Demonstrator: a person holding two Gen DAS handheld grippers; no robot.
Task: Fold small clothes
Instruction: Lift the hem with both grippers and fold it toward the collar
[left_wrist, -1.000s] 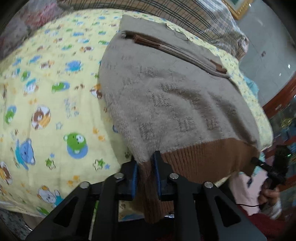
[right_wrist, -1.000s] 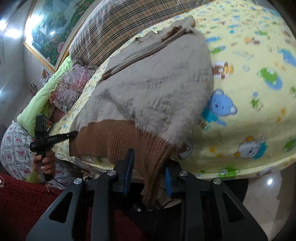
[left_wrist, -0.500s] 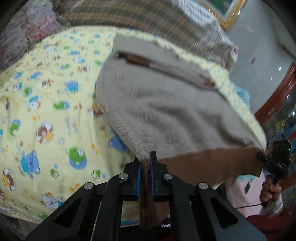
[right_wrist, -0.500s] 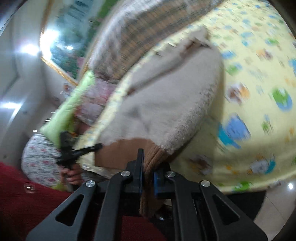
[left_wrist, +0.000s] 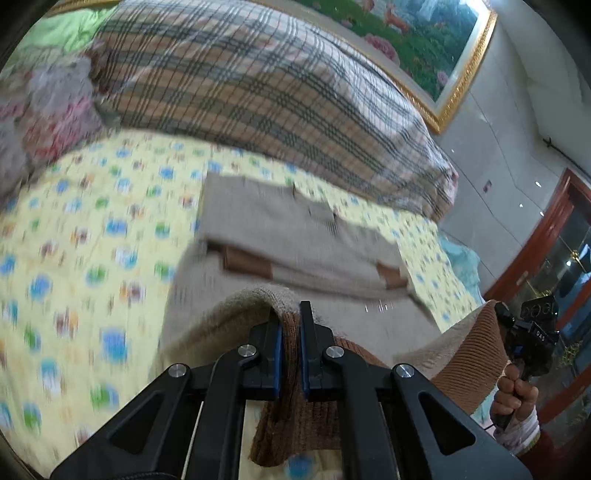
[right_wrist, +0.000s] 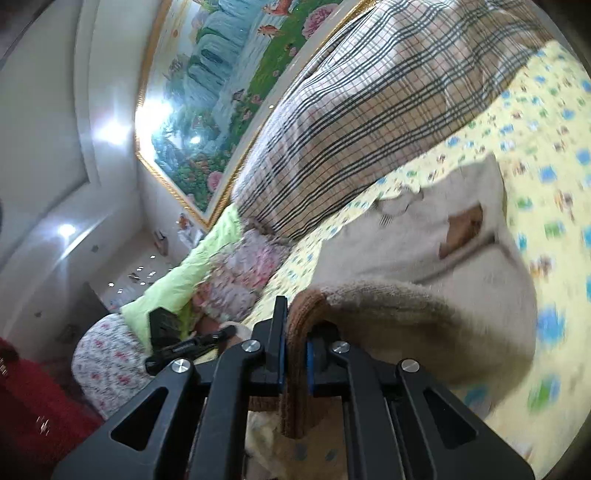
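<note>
Risk assessment: the main hazard appears to be uneven carry. Each tool grips only a narrow bite of the ribbed brown hem (left_wrist: 291, 373), so a slip on either side would likely drop that corner and skew the fold. A second hazard is misalignment: if the two corners land at different depths, the hem would probably sit crooked over the upper body of the garment. Motion blur across both views suggests speed, which would raise both risks.

Left tool (left_wrist: 291, 325): fingers pressed together, pinching one corner of the hem. The knit rises between the fingers and arches over the left one.

Right tool (right_wrist: 294, 325): fingers pressed together on the other hem corner; ribbed fabric curls out above the fingertips and drapes to the right. In the left wrist view it appears at the right edge (left_wrist: 515, 332), held by the person's hand (left_wrist: 515, 395).

Position of the sweater (left_wrist: 295, 243): beige knit, lying on the yellow cartoon-print bed cover (left_wrist: 92, 229), its far portion flat with brown cuffs showing. The near portion is lifted off the bed and hangs from both tools. A plaid quilt (left_wrist: 258, 92) lies beyond it.
</note>
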